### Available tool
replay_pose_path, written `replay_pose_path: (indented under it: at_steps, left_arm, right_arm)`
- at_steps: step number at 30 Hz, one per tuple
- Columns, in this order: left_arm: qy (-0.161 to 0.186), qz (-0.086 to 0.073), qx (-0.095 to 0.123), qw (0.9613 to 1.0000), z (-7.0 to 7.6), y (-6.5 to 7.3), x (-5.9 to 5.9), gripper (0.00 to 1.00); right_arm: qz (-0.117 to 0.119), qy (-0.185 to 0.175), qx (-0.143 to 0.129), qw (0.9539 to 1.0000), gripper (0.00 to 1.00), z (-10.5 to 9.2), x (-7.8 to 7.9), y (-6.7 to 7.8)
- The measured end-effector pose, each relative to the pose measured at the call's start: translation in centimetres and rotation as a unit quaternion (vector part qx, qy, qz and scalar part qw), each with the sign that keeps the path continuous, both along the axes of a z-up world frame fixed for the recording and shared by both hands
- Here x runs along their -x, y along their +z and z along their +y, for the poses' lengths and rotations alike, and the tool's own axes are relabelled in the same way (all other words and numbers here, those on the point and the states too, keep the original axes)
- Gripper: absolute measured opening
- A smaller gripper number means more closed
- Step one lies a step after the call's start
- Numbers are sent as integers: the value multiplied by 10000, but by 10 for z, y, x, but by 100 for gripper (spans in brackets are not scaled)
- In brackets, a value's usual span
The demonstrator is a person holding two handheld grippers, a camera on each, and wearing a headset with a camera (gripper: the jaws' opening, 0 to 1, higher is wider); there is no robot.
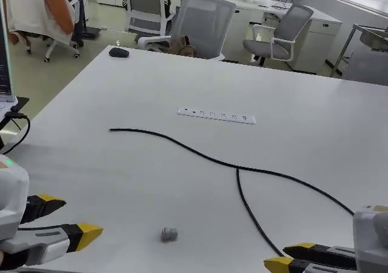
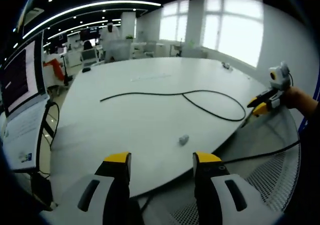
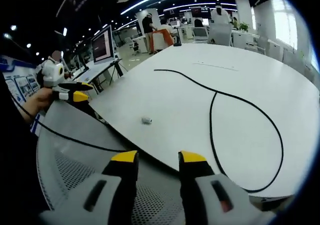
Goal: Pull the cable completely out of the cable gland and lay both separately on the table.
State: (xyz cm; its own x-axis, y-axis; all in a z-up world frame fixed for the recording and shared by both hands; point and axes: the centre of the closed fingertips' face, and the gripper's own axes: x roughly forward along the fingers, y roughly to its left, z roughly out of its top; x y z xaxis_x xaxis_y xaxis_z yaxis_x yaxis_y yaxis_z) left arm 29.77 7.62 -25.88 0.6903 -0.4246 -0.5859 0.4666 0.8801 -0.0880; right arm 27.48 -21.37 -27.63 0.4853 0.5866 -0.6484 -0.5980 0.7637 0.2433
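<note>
My left tool (image 1: 76, 215) and my right tool (image 1: 282, 256) both hover at the near edge of the worktop (image 1: 291, 121). Each has its jaws moderately apart and holds nothing.

The black cable (image 1: 236, 168) lies loose across the middle of the worktop in a long curve that crosses itself once. One end is out toward the far left, and the other runs back toward my right tool. The cable gland (image 1: 169, 234), a small grey piece, sits alone near the front edge between my two tools. It is well apart from the cable, so the two look already separated.

I judge the cable to be thin, light and limp. It would sag and trail from wherever I pinch it, so a hold close to an end gives the most control. The gland looks hard, light and rounded, and likely to skid or roll on this smooth surface. I would close squarely across its body rather than nudge it.
</note>
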Motion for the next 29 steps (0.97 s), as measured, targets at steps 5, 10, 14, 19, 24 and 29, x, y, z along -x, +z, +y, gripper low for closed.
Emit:
replay_pose_path:
  at_steps: [5,10,14,19,24,29]
  left_arm:
    - [-194,-110,-141,9997,-10,6,2,50]
    - [-132,-6,-110,9999,-9,1,3,49]
    - [-140,-31,-51,9999,-11,4,3,48]
    - [-116,-13,-41,9999,-11,3,4,48]
    - [-146,-5,-60,9999,-11,3,4,48]
    - [-159,18,-32,9999,-11,2,4,48]
  right_arm:
    - [35,31,28,10000,32,-1,1,-1]
    - [39,116,85,9999,30,0,3,-1]
    - [36,208,114,9997,30,1,5,-2]
    - [93,270,193,9994,29,2,6,-6]
    - [123,358,320,9988,29,3,7,-8]
    - [152,403,418,9982,29,2,8,-10]
